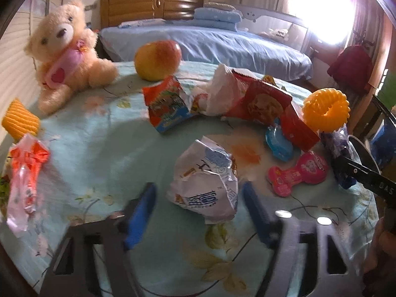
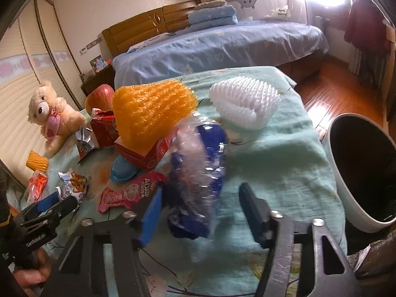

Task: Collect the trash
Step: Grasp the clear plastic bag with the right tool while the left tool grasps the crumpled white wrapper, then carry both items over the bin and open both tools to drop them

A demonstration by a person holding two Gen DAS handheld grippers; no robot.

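Note:
A crumpled white wrapper (image 1: 205, 185) with blue print lies on the light green cloth, between the blue pads of my left gripper (image 1: 198, 205). The pads stand a little apart from it on both sides, so the gripper is open. In the right wrist view a clear and blue plastic wrapper (image 2: 198, 173) lies between the pads of my right gripper (image 2: 200, 208). The left pad is close to it, and a gap shows at the right pad. A white trash bin (image 2: 331, 153) with a dark inside stands off the table's right edge.
More litter covers the table: an orange-blue packet (image 1: 168, 106), red box (image 1: 264, 101), pink wrapper (image 1: 297, 173), blue cup (image 1: 278, 143), orange foam net (image 2: 151, 113), white foam net (image 2: 245, 101), red-white bag (image 1: 24, 173). A teddy bear (image 1: 66, 49) and apple (image 1: 158, 59) sit at the far edge.

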